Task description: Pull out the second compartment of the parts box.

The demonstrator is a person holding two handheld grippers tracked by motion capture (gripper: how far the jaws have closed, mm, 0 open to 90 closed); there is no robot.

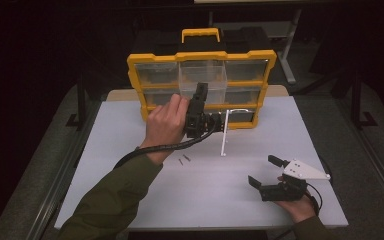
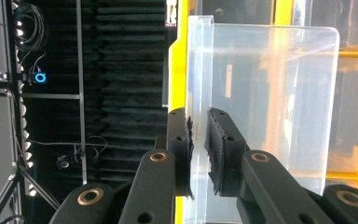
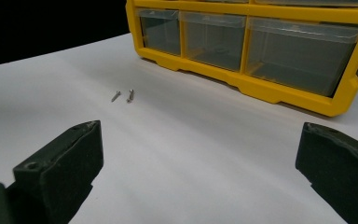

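The left gripper (image 1: pixel 200 95) pinches the clear drawer's (image 1: pixel 203 79) front wall to slide it from the yellow organizer (image 1: pixel 152 59), while the right gripper (image 1: pixel 265 172) rests wide open near two screws (image 1: pixel 183 159), ready to pick them.

The person wears an olive green sleeve (image 1: pixel 110 200), and each hand has a black gripper, the left gripper (image 1: pixel 198 107) with a thick black cable (image 1: pixel 170 146) and the right gripper (image 1: pixel 266 172) with a grey three-cornered plate (image 1: pixel 302 170) on top.
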